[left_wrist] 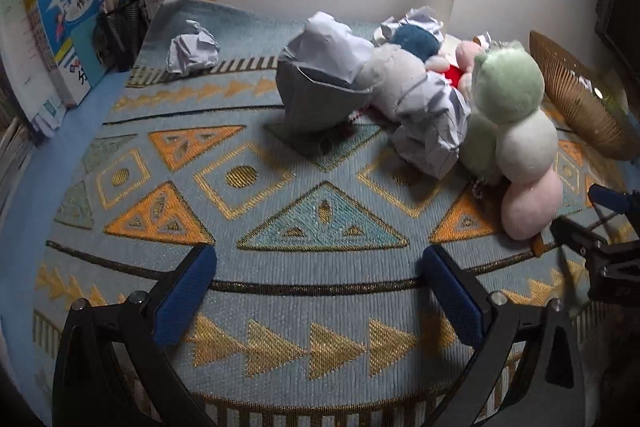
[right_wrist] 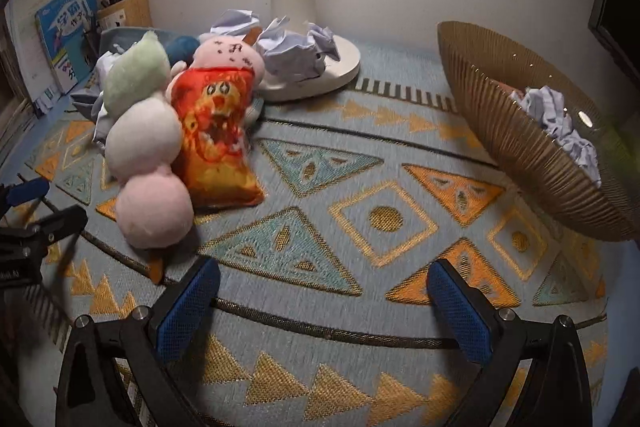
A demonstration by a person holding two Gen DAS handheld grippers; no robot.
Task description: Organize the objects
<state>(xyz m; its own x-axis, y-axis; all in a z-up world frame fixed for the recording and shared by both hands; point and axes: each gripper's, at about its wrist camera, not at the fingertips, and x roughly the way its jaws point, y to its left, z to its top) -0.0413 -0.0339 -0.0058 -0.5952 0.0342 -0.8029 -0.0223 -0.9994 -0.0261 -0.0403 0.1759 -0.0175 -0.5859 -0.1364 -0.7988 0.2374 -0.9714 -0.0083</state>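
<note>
Both tools look to be between picks, so the step in hand is choosing the next loose thing to sort. The left gripper point(left_wrist: 320, 291) is spread wide and empty above the mat point(left_wrist: 280, 307); a paper ball point(left_wrist: 193, 51) lies well apart at its eleven o'clock, a grey cup point(left_wrist: 316, 103) stuffed with paper at twelve. The right gripper point(right_wrist: 324, 307) is likewise spread and empty; the plush skewer point(right_wrist: 146, 163) lies near at its ten o'clock, the basket point(right_wrist: 520, 131), already holding paper, at two o'clock. Next likely calls for reaching forward-left to straddle the plush.
</note>
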